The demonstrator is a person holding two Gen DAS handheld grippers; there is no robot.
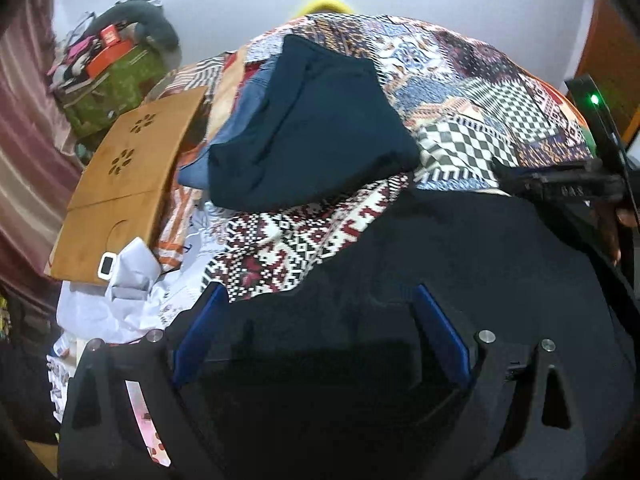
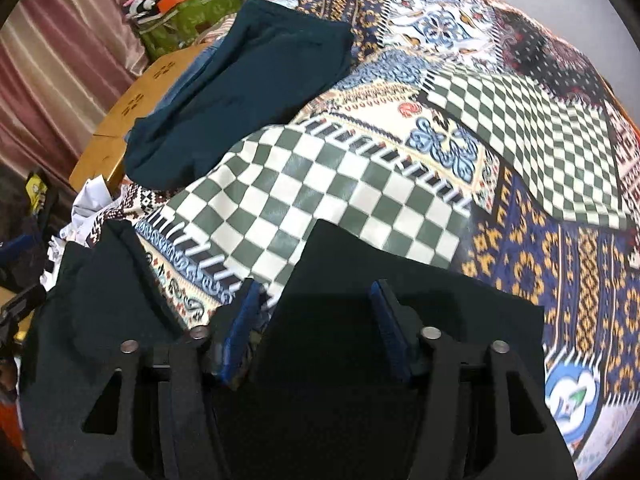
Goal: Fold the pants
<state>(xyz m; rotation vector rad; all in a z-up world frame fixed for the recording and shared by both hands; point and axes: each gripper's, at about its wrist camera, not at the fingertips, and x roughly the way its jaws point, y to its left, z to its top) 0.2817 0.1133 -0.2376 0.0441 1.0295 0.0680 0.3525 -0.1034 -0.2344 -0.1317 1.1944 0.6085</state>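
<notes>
The pants point(image 2: 360, 280) are black and plain. The bedspread point(image 2: 400, 152) is a patchwork print: green-and-white checks, blue-and-orange geometric bands, blue-and-white floral tiles, and maroon-black-white diamond motifs point(image 1: 288, 240). The folded garment point(image 1: 312, 128) is dark teal, unpatterned; a blue fabric point(image 1: 240, 120) shows beneath its edge. The lap desk point(image 1: 124, 184) is light brown wood with flower-shaped cut-outs. The curtain point(image 2: 72, 32) is dusky pink with paler vertical stripes. The bag point(image 1: 116, 88) is green, patterned. The box point(image 1: 112, 54) is orange. The finger pads point(image 2: 240, 332) are blue on black gripper frames.
</notes>
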